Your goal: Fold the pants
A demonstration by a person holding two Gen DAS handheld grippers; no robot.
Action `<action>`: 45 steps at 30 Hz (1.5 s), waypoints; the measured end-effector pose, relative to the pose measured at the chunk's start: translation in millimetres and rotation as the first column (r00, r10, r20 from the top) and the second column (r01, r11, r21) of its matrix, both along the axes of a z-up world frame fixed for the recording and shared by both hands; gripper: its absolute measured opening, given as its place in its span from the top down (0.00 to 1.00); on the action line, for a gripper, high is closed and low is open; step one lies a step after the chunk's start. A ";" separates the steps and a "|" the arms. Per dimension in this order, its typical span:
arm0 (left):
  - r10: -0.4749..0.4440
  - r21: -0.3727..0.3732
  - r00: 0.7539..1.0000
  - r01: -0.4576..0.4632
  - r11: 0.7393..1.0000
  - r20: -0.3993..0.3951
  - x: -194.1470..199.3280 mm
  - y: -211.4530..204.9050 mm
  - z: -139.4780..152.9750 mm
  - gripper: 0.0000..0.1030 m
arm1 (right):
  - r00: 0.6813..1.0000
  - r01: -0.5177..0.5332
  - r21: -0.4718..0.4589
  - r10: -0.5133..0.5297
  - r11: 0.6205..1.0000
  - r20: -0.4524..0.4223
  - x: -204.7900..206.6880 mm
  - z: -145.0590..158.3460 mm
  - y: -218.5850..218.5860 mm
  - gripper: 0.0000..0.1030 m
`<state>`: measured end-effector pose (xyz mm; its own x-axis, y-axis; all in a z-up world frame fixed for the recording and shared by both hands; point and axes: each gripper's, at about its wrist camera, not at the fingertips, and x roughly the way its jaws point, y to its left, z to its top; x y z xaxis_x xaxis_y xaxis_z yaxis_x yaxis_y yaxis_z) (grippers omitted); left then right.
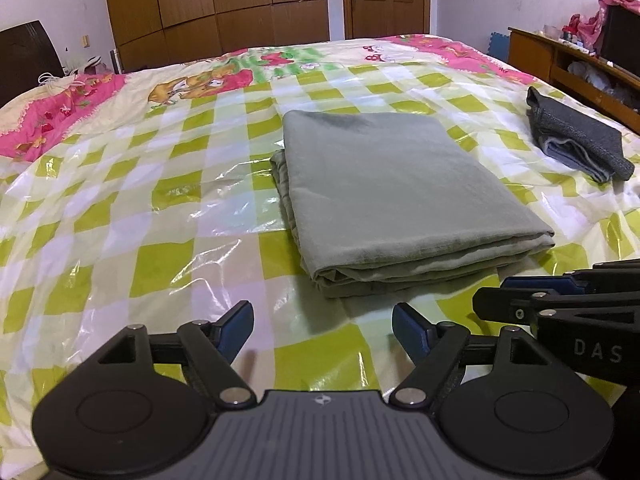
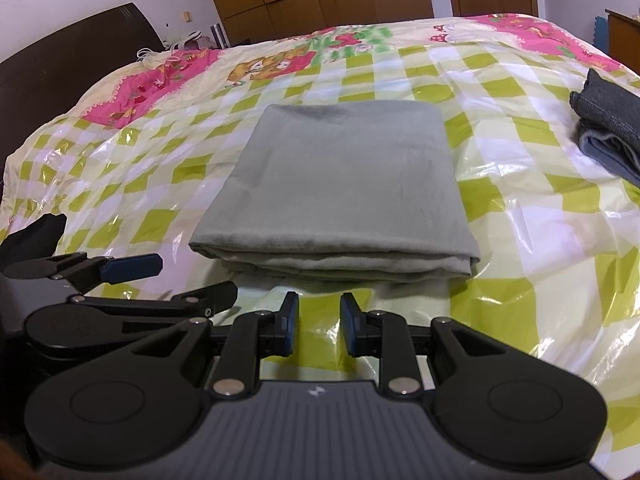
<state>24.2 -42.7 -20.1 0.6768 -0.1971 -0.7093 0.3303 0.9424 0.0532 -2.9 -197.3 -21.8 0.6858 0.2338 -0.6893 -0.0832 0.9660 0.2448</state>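
Bedroom walls, a brown wardrobe [image 1: 216,0] and a door frame the left wrist view, where a bed [image 1: 100,208] under a glossy green-and-white checked plastic sheet fills the scene. On it the grey-green pants [image 1: 392,196] lie folded into a tidy rectangle, layered edges facing the camera, with a darker folded garment [image 1: 576,140] well apart at the right. The left gripper [image 1: 323,330] hangs short of the pants with its jaws spread wide and nothing between them. In the right wrist view the same pants [image 2: 340,192] sit straight ahead, near edge just beyond the right gripper [image 2: 319,328], whose jaws stand a little apart and empty; the left gripper [image 2: 132,270] shows at the left. The folding looks essentially complete. The cloth seems light, soft and limp, so the stack would probably sag and slide apart if lifted by one corner; taking all layers together at both near corners seems safest, and the slick plastic beneath may let it skid.
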 end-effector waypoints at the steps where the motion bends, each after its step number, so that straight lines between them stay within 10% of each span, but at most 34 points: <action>1: 0.001 0.001 1.000 -0.001 1.000 0.001 -1.5 0.1 0.3 0.15 | 1.000 0.001 -0.004 -0.001 1.000 0.000 -0.4 -0.3 0.5 0.76; 45: 0.057 0.022 0.998 -0.056 0.998 -0.025 -14.7 4.8 1.7 0.02 | 0.998 0.040 -0.018 -0.040 0.999 -0.038 -14.8 -4.3 4.1 0.76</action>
